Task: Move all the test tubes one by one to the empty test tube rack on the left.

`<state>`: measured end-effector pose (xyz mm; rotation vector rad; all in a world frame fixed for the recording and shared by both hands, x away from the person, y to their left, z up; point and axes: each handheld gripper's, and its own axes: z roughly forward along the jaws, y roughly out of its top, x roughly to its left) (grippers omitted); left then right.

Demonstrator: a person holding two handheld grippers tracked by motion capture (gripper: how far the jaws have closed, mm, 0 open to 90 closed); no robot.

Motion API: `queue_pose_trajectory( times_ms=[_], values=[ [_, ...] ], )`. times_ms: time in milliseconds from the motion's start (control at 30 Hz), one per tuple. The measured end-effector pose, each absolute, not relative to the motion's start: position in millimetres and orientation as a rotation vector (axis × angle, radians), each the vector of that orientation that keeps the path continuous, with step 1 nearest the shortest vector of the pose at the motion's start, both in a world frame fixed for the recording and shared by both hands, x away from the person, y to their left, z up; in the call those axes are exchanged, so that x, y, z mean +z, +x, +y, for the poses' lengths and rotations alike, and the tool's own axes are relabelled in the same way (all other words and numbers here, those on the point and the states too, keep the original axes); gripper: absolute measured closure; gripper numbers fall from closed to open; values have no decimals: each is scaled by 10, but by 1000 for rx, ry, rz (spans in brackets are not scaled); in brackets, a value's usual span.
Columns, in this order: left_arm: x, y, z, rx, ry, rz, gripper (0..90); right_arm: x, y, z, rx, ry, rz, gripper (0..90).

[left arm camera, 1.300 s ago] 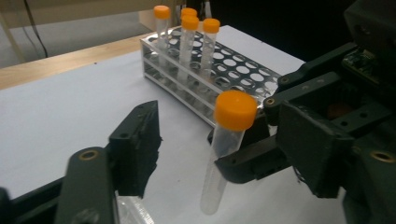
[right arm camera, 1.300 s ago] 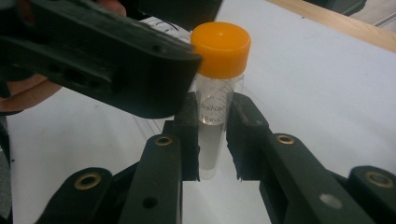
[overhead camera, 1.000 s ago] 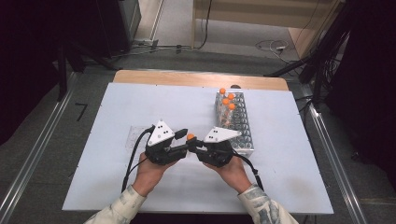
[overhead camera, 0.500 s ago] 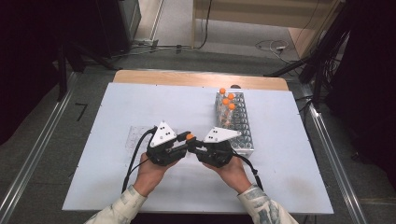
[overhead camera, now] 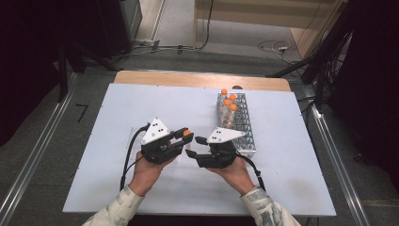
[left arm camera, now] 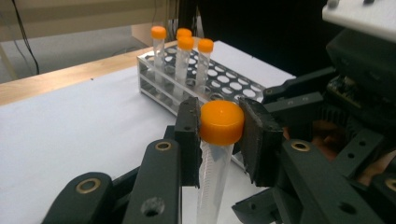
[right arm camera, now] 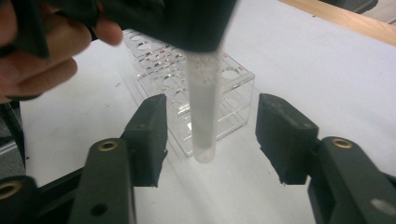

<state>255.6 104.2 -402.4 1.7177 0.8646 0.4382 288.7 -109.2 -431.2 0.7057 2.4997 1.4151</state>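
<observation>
Near the middle of the white table (overhead camera: 113, 141), just in front of you, your two hands bring the grippers nose to nose. Your left gripper (left arm camera: 219, 133) is clenched on the orange screw cap of a clear plastic test tube (left arm camera: 212, 177), so the tube hangs upright below the jaws, lifted clear of the table. From above, that cap shows as an orange dot at the tip of the left gripper (overhead camera: 187, 133).

Your right gripper (right arm camera: 210, 135) is released — its two black jaws stand wide apart on either side of the tube's (right arm camera: 203, 112) lower body, not touching it. The tube's rounded bottom hangs between them, and the frosted wall hides whether anything is inside.

Just to the right of your right hand (overhead camera: 235, 172) stands the clear plastic tube rack (overhead camera: 244, 136), long side running away from you. Four more orange-capped tubes (overhead camera: 229, 101) stand together at its far end; the near holes look open.

This appears to be a handover, or the start of uncapping — which of the two cannot be told. Either way, the next move likely calls for closing the right jaws squarely on the tube's body, below the cap, while the left keeps its hold. Centre the tube between the pads first, since a lopsided pinch could tilt it.
</observation>
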Motion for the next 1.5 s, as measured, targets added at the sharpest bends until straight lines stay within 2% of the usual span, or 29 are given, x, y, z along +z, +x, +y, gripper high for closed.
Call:
queue_pose_trajectory(
  times_ms=[300,533,800,967,1500],
  values=[
    [-3888,2586,1335,469,1661,912,706,-4322,2891,-1088,1387,721,2511,294],
    [-3766,2597,1797,568,1573,1009,705,-4308,2898,-1113,1389,731,2497,281],
    [-3827,2703,2237,661,1505,1152,705,-4308,2906,-1120,1381,741,2495,285],
    [-3918,2735,2293,724,1538,1192,705,-4313,2902,-1113,1376,734,2497,288],
    [-4265,2722,2287,733,1642,1245,704,-4281,2890,-1147,1387,738,2478,298]
  ],
)
